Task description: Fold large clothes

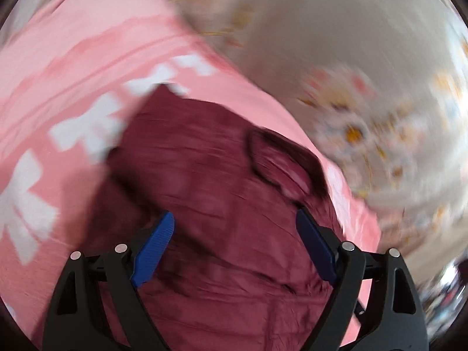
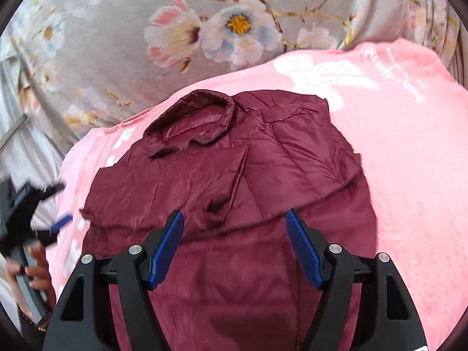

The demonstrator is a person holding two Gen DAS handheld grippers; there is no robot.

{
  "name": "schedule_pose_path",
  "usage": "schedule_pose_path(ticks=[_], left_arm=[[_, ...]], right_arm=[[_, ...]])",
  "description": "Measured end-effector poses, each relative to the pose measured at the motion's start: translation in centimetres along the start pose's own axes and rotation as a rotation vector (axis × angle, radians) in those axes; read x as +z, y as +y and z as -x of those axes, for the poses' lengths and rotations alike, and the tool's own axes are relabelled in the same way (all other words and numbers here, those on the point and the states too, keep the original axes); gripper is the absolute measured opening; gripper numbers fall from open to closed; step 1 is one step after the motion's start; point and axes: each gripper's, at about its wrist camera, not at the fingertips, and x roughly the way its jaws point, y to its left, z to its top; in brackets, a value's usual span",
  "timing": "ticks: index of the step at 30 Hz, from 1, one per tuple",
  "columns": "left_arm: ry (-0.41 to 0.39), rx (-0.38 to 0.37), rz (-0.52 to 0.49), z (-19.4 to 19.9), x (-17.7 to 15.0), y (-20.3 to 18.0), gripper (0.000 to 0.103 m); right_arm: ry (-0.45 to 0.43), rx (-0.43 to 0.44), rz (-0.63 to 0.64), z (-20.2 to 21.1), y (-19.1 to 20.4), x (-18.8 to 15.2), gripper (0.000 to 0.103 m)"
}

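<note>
A dark maroon padded jacket (image 2: 234, 175) lies on a pink blanket (image 2: 409, 161), its collar (image 2: 190, 120) at the far end and both sleeves folded in over the body. My right gripper (image 2: 235, 219) is open and empty, just above the jacket's lower half. My left gripper (image 1: 235, 219) is open and empty over the jacket (image 1: 219, 204) in its own blurred view, where the collar (image 1: 283, 161) sits ahead to the right. The left gripper also shows at the left edge of the right wrist view (image 2: 58, 222), held in a hand.
The pink blanket with white lettering (image 1: 87, 128) lies on a grey floral bedspread (image 2: 175, 29) that surrounds it at the back and left. The person's hand (image 2: 35, 266) is at the lower left edge.
</note>
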Motion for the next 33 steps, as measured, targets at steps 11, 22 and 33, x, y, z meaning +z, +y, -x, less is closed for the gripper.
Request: schedule_pose_path(ticks=[11,22,33], left_arm=[[0.053,-0.093,0.322,-2.9,4.1,9.0,0.072],[0.102,-0.129,0.425,-5.5,3.7,10.7,0.061],[0.092,-0.006,0.309,-6.4,4.0,8.1,0.004]], right_arm=[[0.151,0.056,-0.059,-6.7,1.1,0.3,0.055],[-0.050,0.035,0.009,-2.7,0.6,4.8,0.002],[-0.041,-0.087,0.075,-3.1,-2.1,4.8,0.002]])
